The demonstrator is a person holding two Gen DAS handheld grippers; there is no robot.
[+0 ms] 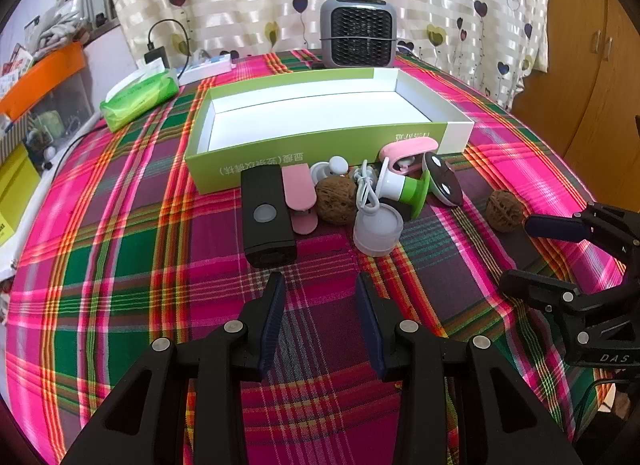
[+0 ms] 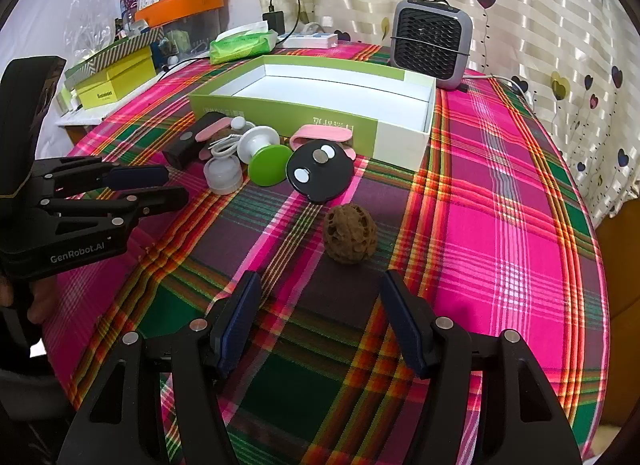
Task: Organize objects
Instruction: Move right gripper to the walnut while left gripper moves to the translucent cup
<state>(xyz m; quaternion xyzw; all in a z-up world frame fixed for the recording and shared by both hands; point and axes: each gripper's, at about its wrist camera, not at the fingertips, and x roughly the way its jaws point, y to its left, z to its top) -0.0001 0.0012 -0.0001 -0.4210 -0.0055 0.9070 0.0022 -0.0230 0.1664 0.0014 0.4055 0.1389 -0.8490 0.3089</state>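
Now both grippers hover low over the plaid tablecloth [image 1: 120, 225], each with its jaws spread and nothing between them. The left gripper [image 1: 320, 285] faces a cluster of small things lying just in front of the green-and-white cardboard box [image 1: 256, 161], whose white inside holds nothing: a black rectangular device [image 1: 266, 217], a pink clip [image 1: 298, 201] touching its side, a walnut [image 1: 335, 201], a translucent cap with a white cord [image 1: 378, 227], a green-and-white spool-shaped piece [image 1: 406, 187], a second pink clip [image 1: 408, 149] and a black disc with white dots [image 1: 442, 181]. The right gripper [image 2: 320, 285] points at a second walnut [image 2: 349, 234], which sits alone on the cloth, apart from the cluster and near the gripper's fingertips. Behind the box stand a small grey fan heater [image 1: 358, 35] and a green tissue pack [image 1: 140, 97].
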